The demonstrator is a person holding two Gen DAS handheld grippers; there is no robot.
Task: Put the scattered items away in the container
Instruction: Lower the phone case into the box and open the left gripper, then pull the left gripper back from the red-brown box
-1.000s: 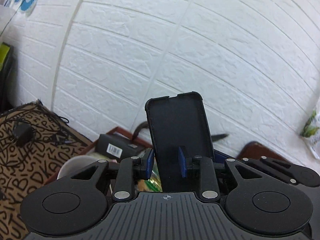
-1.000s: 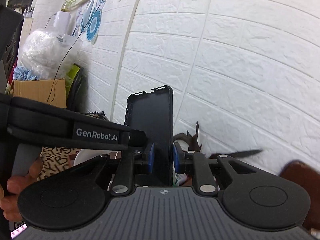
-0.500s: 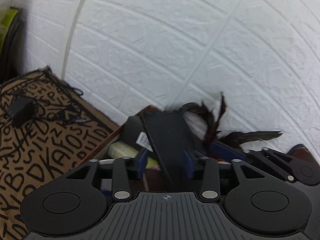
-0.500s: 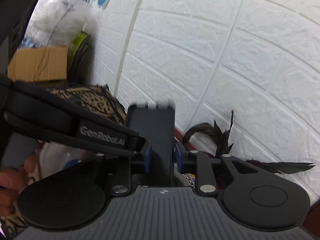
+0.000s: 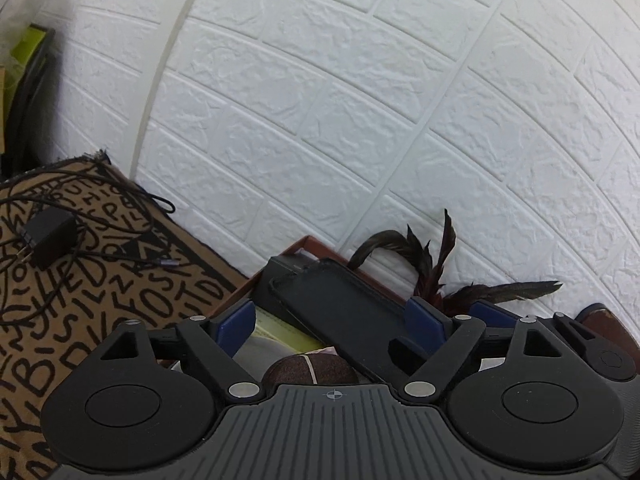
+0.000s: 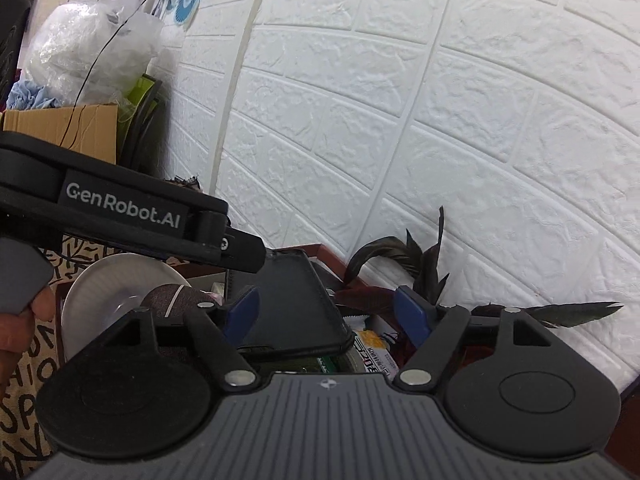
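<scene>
A black phone case (image 5: 340, 312) lies tilted on top of the things in the reddish-brown container (image 5: 308, 240), against the white brick wall. My left gripper (image 5: 330, 322) straddles it with its jaws opening, the blue pads (image 5: 236, 326) clear of the case. In the right wrist view the same case (image 6: 288, 304) rests in the container (image 6: 316, 250). My right gripper (image 6: 327, 314) hangs over it with jaws opening and nothing pressed between its pads (image 6: 412, 314). The left gripper's lettered side (image 6: 120, 208) crosses that view at the left.
Dark feathers (image 5: 432, 264) stick up from the container by the wall. Inside lie a black box (image 5: 280, 276), a yellow packet (image 5: 280, 328), a brown round thing (image 6: 172, 300) and a white bowl (image 6: 104, 280). A black charger (image 5: 48, 240) with its cable lies on the lettered cloth. A person's fingers (image 6: 20, 320) show at the left.
Both grippers held the case upright, then came down toward the container and opened. The case has dropped from upright to lying on the items inside.
</scene>
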